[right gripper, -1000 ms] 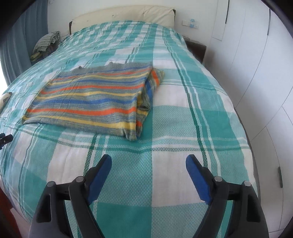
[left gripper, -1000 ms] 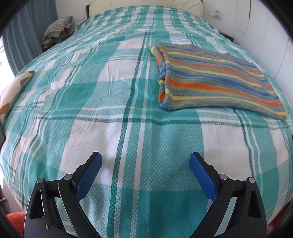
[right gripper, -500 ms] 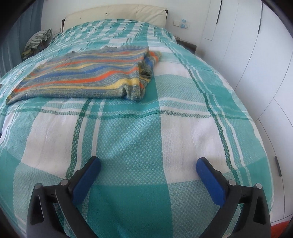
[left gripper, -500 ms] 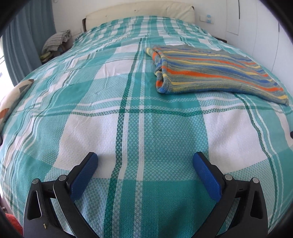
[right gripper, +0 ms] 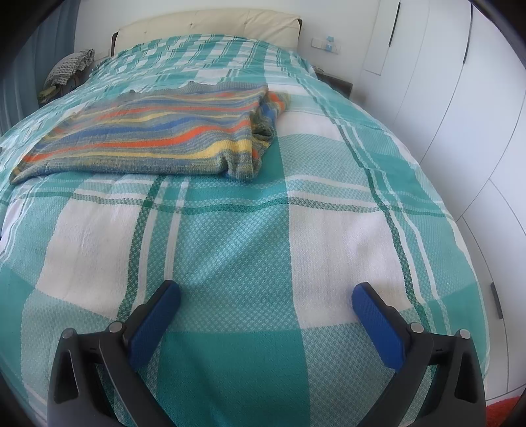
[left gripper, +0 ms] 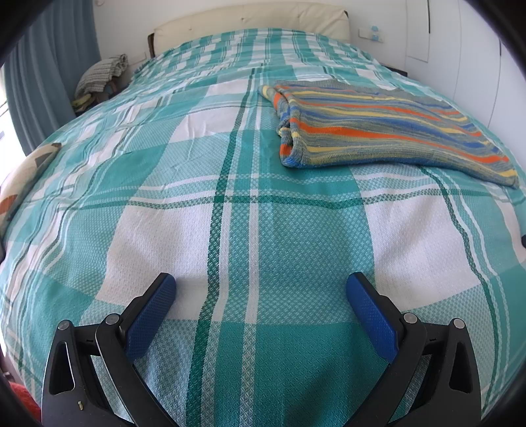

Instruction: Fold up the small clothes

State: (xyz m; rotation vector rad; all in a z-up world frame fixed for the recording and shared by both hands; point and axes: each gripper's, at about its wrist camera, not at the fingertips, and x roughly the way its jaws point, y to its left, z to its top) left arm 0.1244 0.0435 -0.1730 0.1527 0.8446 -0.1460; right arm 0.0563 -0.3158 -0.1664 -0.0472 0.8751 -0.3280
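- Ahead of your left gripper [left gripper: 261, 289], jaws spread wide and empty, the striped garment [left gripper: 378, 131] lies up and right on the bedspread [left gripper: 230, 230], well apart, long axis running rightward.
- Likewise your right gripper [right gripper: 266, 292], just opened wide, holds nothing; the garment sits up-left, neither hand clearly nearer.

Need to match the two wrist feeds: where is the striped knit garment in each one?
Left wrist: the striped garment lies upper right, on the bedspread, its bunched fold toward picture centre.
Right wrist: the garment lies upper left, its bunched fold on its right side.
Shared landmark: the cream headboard at the top of both views.
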